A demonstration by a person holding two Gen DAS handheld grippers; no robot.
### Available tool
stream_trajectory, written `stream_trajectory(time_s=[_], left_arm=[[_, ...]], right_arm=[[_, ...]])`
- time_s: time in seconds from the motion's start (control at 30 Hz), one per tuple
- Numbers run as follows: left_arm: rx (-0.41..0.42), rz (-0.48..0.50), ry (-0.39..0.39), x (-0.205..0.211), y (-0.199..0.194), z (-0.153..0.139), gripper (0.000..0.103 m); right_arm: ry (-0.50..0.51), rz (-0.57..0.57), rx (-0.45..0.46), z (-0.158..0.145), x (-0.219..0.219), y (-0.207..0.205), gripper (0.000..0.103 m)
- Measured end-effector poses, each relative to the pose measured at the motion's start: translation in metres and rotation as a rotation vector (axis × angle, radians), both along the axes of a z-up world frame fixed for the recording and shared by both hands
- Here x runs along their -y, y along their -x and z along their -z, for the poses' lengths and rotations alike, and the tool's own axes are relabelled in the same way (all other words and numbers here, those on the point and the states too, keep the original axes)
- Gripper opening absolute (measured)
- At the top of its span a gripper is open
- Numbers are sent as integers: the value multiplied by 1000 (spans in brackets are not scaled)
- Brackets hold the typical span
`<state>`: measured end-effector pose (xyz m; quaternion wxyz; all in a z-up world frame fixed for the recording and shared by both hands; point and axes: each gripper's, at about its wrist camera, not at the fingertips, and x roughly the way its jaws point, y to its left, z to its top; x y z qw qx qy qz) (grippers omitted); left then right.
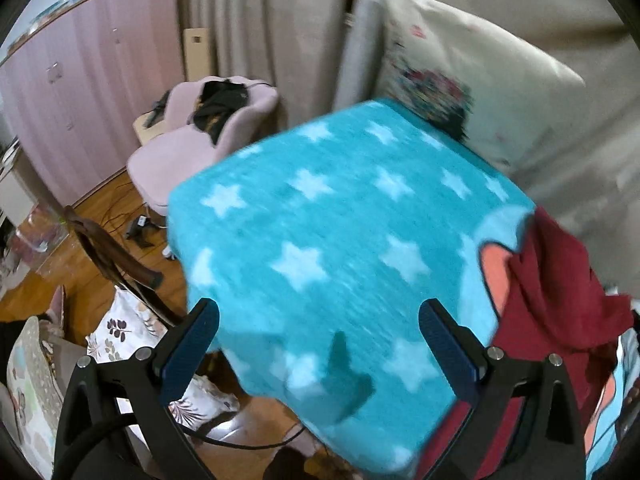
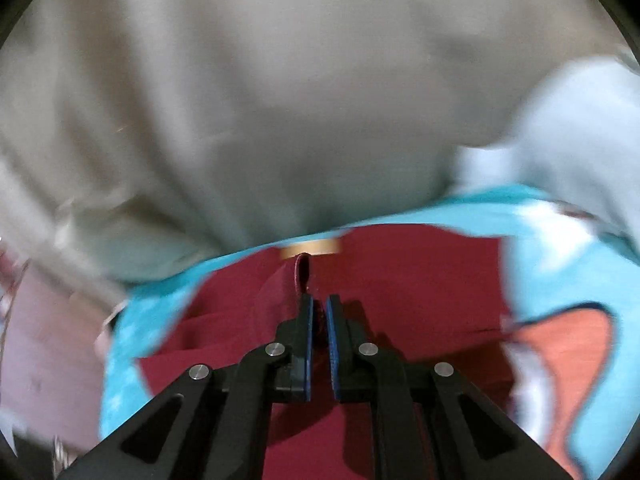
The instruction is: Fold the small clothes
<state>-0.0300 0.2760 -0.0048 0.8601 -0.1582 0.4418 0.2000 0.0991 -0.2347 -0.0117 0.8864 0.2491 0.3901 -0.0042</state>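
A dark red garment (image 2: pixel 400 280) lies on a turquoise blanket with white stars (image 1: pixel 320 240). In the right wrist view my right gripper (image 2: pixel 319 312) is shut on a fold of the red garment, with a hem loop (image 2: pixel 302 276) sticking up just past the fingertips. In the left wrist view my left gripper (image 1: pixel 320 320) is open and empty above the blanket, and the red garment (image 1: pixel 560 300) hangs bunched to its right. Both views are motion-blurred.
A printed white pillow (image 1: pixel 460 80) leans against beige curtains (image 1: pixel 280 20) behind the blanket. A pink chair (image 1: pixel 192 132) with dark clothes stands left on a wooden floor (image 1: pixel 80 280). Floral cushions (image 1: pixel 120 332) lie lower left.
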Motion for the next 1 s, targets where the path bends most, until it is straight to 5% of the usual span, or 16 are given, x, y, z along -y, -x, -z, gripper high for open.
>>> stream_trajectory(time_s=[0.07, 0.2, 0.27, 0.33, 0.5, 0.77, 1.0], left_arm=[[-6, 27, -7, 17, 0, 1, 100], [-26, 82, 6, 51, -2, 4, 100], [-33, 104, 8, 64, -2, 4, 100], [-34, 125, 4, 77, -4, 5, 100], [-41, 187, 1, 104, -14, 9, 100], [-40, 289, -40, 130, -37, 17, 100], [-36, 351, -34, 118, -44, 24, 100]], right_arm=[[4, 81, -52, 19, 38, 7, 8], [-43, 57, -161, 54, 66, 15, 10], [-33, 74, -134, 45, 72, 28, 21], [-26, 108, -100, 36, 80, 39, 42], [-37, 53, -17, 9, 78, 48, 42], [-136, -300, -8, 0, -35, 12, 42], [-234, -645, -38, -2, -186, -51, 42]])
